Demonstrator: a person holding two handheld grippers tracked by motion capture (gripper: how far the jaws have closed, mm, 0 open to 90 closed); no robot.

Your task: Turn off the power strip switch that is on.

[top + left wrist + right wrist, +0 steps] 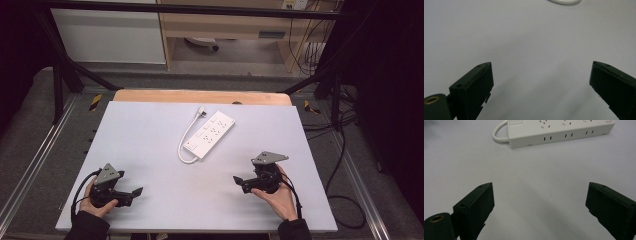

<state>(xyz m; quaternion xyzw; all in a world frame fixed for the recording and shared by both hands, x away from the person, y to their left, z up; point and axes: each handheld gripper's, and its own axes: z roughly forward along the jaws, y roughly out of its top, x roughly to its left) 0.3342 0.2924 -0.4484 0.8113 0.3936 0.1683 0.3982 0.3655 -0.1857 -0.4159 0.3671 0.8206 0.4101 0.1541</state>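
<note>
A white power strip (210, 135) lies diagonally in the middle of the pale table (150, 150), its white cable (186, 140) looping from its near end back to a plug (201, 112). My left gripper (134, 196) rests low at the near left, held by a hand, jaws wide open with nothing between them (541, 72). My right gripper (239, 182) sits at the near right, also open and empty (540, 192), pointing left. In the right gripper view the power strip (559, 131) lies just ahead. The cable's loop (564, 1) shows at the top of the left gripper view.
A wooden board edge (200, 96) runs along the table's far side. Black frame bars (65, 65) stand at both far corners. Cables (340, 150) trail on the floor to the right, and a wooden desk (225, 25) stands beyond.
</note>
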